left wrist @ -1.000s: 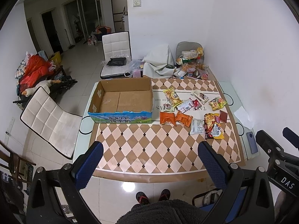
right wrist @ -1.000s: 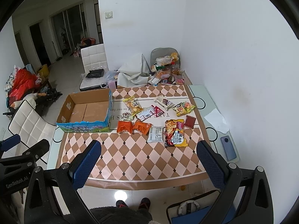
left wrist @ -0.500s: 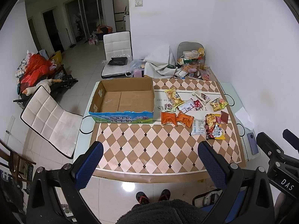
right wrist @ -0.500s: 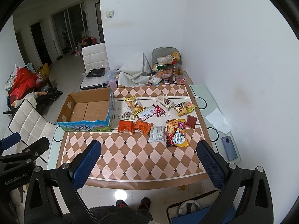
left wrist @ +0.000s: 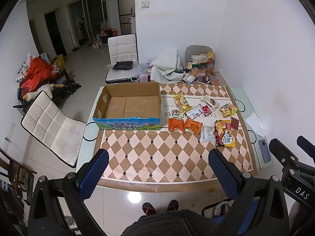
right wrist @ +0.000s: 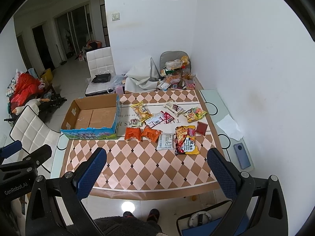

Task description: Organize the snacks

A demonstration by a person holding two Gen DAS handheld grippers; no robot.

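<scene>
An empty cardboard box (left wrist: 130,106) (right wrist: 92,116) with a blue printed front stands on the left of the checkered table (left wrist: 153,153) (right wrist: 137,161). Several snack packets lie to its right: two orange packs (left wrist: 185,125) (right wrist: 142,133), a white pack (left wrist: 206,133) (right wrist: 165,141), a noodle bag (left wrist: 224,136) (right wrist: 186,142), a yellow cookie bag (left wrist: 181,102) (right wrist: 140,111). My left gripper (left wrist: 158,154) is open and empty, held high before the table's near edge. My right gripper (right wrist: 156,153) is open and empty, likewise.
A phone (left wrist: 263,150) (right wrist: 242,155) and a white paper (right wrist: 229,126) lie on the table's right glass edge. A pile of packets and bags (left wrist: 200,68) sits at the far end. White chairs (left wrist: 51,125) (left wrist: 122,59) stand left and behind. My feet (left wrist: 160,207) show below.
Both grippers have shifted slightly, so the table sits a little farther and more centred in view. Jaws stay open; nothing on the table has moved.
</scene>
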